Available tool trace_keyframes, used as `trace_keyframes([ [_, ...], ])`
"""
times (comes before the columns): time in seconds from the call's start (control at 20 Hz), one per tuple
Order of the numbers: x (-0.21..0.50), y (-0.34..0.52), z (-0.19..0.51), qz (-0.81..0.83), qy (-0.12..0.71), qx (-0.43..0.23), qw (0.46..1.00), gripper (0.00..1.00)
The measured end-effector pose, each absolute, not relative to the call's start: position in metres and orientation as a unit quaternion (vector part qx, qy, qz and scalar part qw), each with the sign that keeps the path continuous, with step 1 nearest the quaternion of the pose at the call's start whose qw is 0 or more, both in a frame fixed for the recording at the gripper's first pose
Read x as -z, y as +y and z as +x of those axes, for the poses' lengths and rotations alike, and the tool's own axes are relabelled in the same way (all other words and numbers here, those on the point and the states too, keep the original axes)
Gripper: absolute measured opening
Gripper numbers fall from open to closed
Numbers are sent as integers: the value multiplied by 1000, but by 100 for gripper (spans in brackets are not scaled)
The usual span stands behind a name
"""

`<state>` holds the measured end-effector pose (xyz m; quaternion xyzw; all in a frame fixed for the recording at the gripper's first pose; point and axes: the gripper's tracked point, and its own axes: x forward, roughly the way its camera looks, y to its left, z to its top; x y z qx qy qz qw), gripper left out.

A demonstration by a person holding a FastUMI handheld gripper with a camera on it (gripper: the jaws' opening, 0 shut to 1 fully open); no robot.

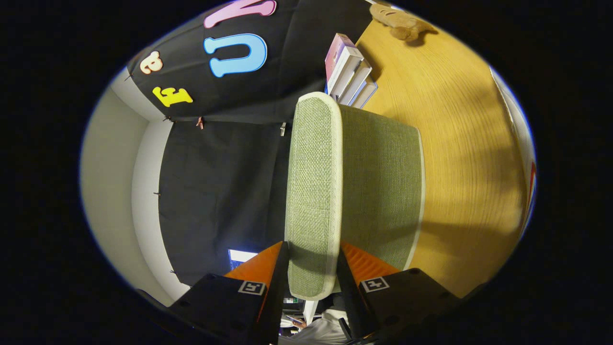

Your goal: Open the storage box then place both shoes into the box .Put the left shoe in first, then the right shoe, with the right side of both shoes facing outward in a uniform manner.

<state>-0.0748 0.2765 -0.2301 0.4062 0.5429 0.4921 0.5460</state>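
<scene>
Right now I am gripping the lid of the green fabric storage box with the claw. Its two fingers are pinching the padded, pale-trimmed lid near its edge, one on each face, so the claw is clenched on the lid. The view is rolled sideways, so the wooden desk is running up one side, with the box sitting on it just ahead of the fingers. Beyond the box, a stack of books is leaning against the wall, and a brown plush toy is lying farther off on the desk. I am judging this to be the opening step: the lid is standing away from the box body. Next I am needing to swing it fully clear and let go, then go looking for the left shoe.
</scene>
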Motion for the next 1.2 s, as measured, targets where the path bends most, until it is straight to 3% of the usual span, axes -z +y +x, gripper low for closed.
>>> trace_keyframes([
  [0.1, 226, 273, -76, 411, 548, -492, 537, 45],
  [0.3, 221, 270, -78, 410, 553, -485, 540, 45],
  [0.4, 214, 273, -69, 430, 552, -469, 539, 14],
  [0.55, 212, 272, -67, 427, 563, -455, 542, 6],
  [0.85, 205, 287, -69, 388, 563, -451, 574, 5],
  [1.2, 139, 308, -72, 356, 544, -463, 602, 5],
])
